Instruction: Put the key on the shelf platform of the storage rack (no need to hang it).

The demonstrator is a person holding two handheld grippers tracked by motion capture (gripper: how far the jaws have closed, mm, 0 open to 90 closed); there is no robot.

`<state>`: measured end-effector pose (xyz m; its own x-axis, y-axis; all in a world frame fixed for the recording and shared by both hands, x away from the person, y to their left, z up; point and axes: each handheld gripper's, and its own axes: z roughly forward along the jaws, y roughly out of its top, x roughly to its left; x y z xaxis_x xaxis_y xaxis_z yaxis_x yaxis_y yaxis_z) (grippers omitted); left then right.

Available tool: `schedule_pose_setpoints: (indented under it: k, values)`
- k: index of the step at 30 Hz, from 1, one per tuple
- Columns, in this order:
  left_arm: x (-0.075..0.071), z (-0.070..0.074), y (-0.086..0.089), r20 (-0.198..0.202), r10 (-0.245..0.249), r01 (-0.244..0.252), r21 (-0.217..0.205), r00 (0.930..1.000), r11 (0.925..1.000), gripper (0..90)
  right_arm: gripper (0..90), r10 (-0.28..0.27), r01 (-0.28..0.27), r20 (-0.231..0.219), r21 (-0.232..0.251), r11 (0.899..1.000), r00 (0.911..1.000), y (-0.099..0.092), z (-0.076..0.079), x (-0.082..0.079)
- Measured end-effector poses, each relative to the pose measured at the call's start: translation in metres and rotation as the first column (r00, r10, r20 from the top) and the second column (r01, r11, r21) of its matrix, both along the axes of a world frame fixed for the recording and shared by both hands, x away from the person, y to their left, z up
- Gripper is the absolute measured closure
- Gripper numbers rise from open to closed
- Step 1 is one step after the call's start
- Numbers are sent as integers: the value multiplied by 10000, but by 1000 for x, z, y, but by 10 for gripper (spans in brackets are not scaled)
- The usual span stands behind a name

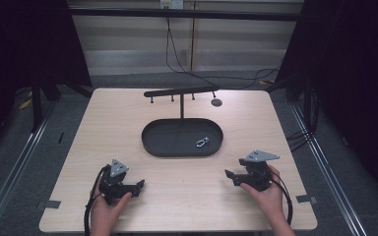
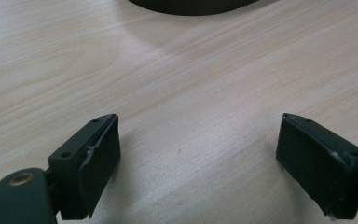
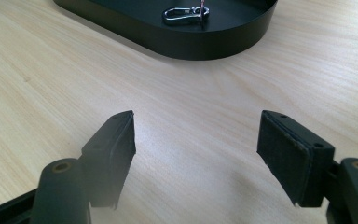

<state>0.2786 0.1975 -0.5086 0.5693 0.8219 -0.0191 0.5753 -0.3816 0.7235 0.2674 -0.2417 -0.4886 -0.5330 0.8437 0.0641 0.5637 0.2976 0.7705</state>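
Right gripper (image 3: pixel 196 156): jaws spread wide, nothing held between them, bare table (image 3: pixel 37 84) beneath. Keyring clip (image 3: pixel 185 13): found ahead of these jaws and slightly to their left, well apart, lying flat inside the black oval tray (image 3: pixel 205 44), near its closer wall; long axis set crosswise to the jaws' line of reach. Left gripper (image 2: pixel 198 163): jaws likewise spread and empty, judged farther from the clip. Hook stand (image 1: pixel 181 92): placed beyond the tray.
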Motion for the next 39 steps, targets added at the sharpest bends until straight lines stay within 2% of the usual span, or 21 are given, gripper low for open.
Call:
schedule_pose_setpoints:
  k: [1,8,12,16,19,27,32,34,39]
  values:
    - [0,0,0,-2,5,-5,6,10000,10000,135,280,39,-40,-28,-132,9999,10000,-1,-1,-2]
    - [0,0,0,4,-36,36,62,10000,10000,135,279,22,-28,-247,-231,9997,9997,-8,-10,-9]
    - [0,0,0,5,-32,32,72,10000,10000,135,278,-40,19,-506,-396,9992,9987,-15,-20,-14]
    - [0,0,0,7,-31,31,65,10000,10000,134,280,-45,32,-337,-381,9993,9994,-19,-21,-17]
    - [0,0,0,2,7,-7,7,10000,10000,134,273,10,-26,-284,-564,9984,9996,-20,-22,-18]
    - [0,0,0,3,-29,29,69,10000,10000,134,243,73,-90,-272,-621,9980,9996,-21,-22,-19]
    - [0,0,0,1,10,-10,1,10000,10000,135,166,-248,220,-363,-745,9970,9990,-21,-22,-19]
    - [0,0,0,5,-31,31,70,10000,10000,135,158,-402,368,-436,-763,9964,9982,-21,-22,-20]
    - [0,0,0,4,9,-9,9,10000,10000,135,159,-394,364,-359,-809,9961,9986,-21,-22,-21]
